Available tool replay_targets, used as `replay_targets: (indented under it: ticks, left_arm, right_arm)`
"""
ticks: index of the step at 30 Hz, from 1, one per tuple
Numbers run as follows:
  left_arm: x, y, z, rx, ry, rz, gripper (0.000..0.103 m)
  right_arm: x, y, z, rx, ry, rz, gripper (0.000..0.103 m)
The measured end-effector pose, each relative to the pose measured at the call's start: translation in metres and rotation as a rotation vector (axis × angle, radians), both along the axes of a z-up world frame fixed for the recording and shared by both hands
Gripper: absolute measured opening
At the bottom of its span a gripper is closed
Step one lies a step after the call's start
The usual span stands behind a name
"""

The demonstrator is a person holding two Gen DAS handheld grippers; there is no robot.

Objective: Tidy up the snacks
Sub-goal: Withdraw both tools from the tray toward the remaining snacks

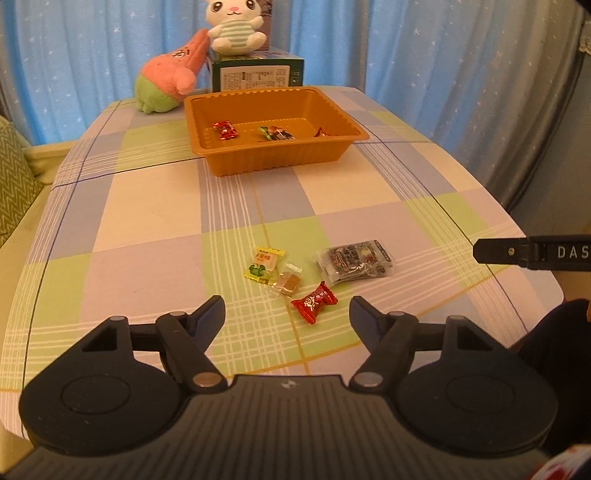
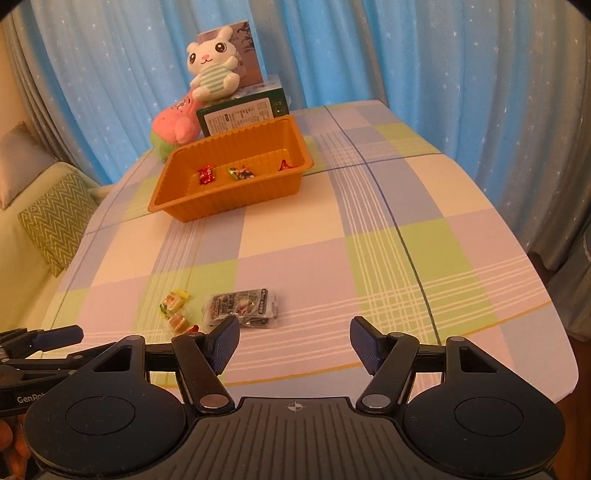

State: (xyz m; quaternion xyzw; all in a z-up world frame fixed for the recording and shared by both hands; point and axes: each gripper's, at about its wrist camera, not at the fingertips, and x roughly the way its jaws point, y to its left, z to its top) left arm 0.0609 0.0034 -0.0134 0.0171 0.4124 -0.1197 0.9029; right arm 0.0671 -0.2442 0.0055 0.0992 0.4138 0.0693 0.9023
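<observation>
While both grippers hang above the near edge of the counter [image 1: 155,206], their fingers stand spread wide with nothing between them. The left gripper [image 1: 287,309] hovers just short of a small cluster of loose snacks. Closest to it, at its 12 o'clock, lies a red candy [image 1: 314,301]. A clear-wrapped brown sweet [image 1: 287,283] sits just beyond at 11 o'clock, touching a yellow-green candy [image 1: 263,264] farther out. At 1 o'clock from the red candy rests a grey packet [image 1: 355,261], flat on the cloth and a little apart from the rest.

The right gripper [image 2: 294,334] hovers to the right of that cluster; the grey packet lies at its 11 o'clock, partly behind its left finger [image 2: 224,343]. From its camera the left gripper's finger shows at 9 o'clock.

Far across the counter at 12 o'clock stands an orange tray [image 1: 273,158]. Inside it are a red candy [image 1: 225,130] at the left, a green one [image 1: 275,133] in the middle and a sliver of another red wrapper [image 1: 322,132] at the right wall. Behind the tray sit a pink plush [image 1: 171,72], a green box [image 1: 256,72] and a bunny [image 1: 236,26] on top of it, with blue curtains [image 1: 406,48] beyond.
</observation>
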Motion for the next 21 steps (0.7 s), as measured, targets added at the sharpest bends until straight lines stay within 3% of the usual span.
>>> replay_targets:
  ticks: [8, 12, 21]
  left_arm:
    - [0.016, -0.009, -0.02, 0.017, 0.012, -0.107, 0.061]
    - [0.026, -0.016, -0.029, 0.033, 0.023, -0.164, 0.05]
    - [0.048, -0.032, -0.054, 0.115, 0.028, -0.307, 0.036]
  right_arm:
    - [0.01, 0.0, -0.014, -0.001, 0.028, -0.002, 0.066]
    - [0.016, 0.002, -0.022, -0.004, 0.038, 0.017, 0.066]
    - [0.032, 0.002, -0.04, -0.008, 0.071, 0.026, 0.066]
